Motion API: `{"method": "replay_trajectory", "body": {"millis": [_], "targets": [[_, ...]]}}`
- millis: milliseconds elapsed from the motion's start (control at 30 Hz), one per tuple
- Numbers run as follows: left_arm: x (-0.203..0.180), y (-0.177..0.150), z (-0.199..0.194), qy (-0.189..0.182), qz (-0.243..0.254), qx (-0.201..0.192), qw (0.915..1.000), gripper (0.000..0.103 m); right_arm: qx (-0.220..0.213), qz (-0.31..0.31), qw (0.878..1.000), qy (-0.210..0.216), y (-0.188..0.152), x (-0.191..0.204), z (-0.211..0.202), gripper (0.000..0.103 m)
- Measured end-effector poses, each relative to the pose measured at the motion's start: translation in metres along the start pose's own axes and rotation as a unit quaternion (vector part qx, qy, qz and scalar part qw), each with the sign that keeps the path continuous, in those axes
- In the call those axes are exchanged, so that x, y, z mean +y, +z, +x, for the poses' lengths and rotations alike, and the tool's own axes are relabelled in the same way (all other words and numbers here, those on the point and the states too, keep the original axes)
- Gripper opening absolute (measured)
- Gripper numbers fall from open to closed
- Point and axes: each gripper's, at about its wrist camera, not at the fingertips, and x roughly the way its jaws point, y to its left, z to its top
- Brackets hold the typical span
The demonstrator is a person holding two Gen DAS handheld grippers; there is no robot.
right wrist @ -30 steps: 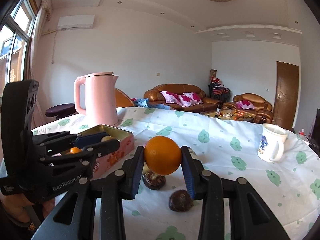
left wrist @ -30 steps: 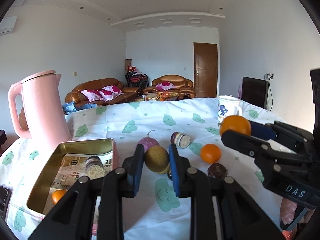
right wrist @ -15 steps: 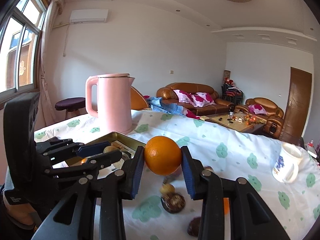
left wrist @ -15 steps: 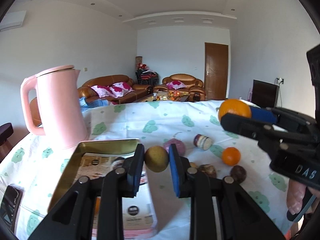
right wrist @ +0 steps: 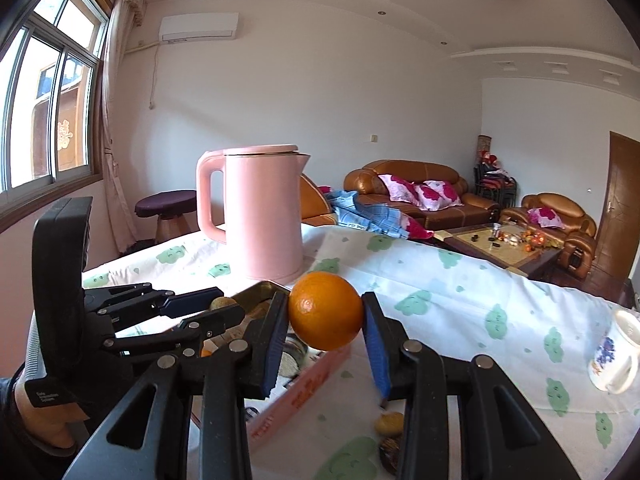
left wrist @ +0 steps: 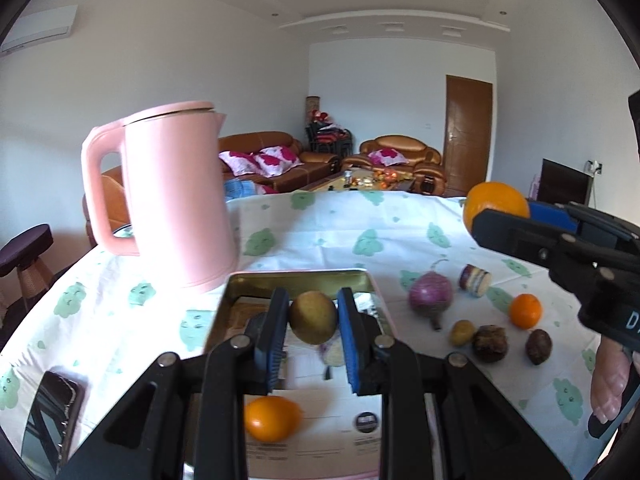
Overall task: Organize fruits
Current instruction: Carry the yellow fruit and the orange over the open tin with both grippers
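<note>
The yellow-brown fruit (left wrist: 313,317) is pinched between the blue pads of the left gripper (left wrist: 312,320), and it now hangs over the open gold tin (left wrist: 298,278); a second ago it was out over the tablecloth, level with the loose fruit and to the right of the tin. The big orange (right wrist: 326,311) sits clamped in the right gripper (right wrist: 326,314), which has also swung across: before it hovered above the dark fruits on the cloth, now it is just above the tin's near right corner, with the pink kettle (right wrist: 260,212) rising close behind the tin. From the left wrist the kettle has grown large and slid toward the middle, standing just beyond the tin's far left corner. Inside the tin a small orange (left wrist: 272,418) lies on printed paper near the front. To the right of the tin, a purple bulb-shaped fruit (left wrist: 431,301), a small jar on its side (left wrist: 475,280), a tangerine (left wrist: 525,311) and a few small dark and tan fruits lie loose on the cloth. Much of the tin's floor is covered by the gripper frames, so what else lies in there is hard to make out. The white mug (right wrist: 614,354) far right of the tin is cut by the frame edge, and a dark phone (left wrist: 50,416) left of the tin is only partly seen.
</note>
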Motion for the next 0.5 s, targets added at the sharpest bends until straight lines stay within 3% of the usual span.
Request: {"method": "replay_trajectory", "body": {"millis": [500], "targets": [[0.026, 0.000, 0.028, 0.021, 0.008, 0.042, 0.9989, 0.026, 0.034, 0.000, 0.999, 0.024, -0.002, 0.022, 0.046, 0.038]]}}
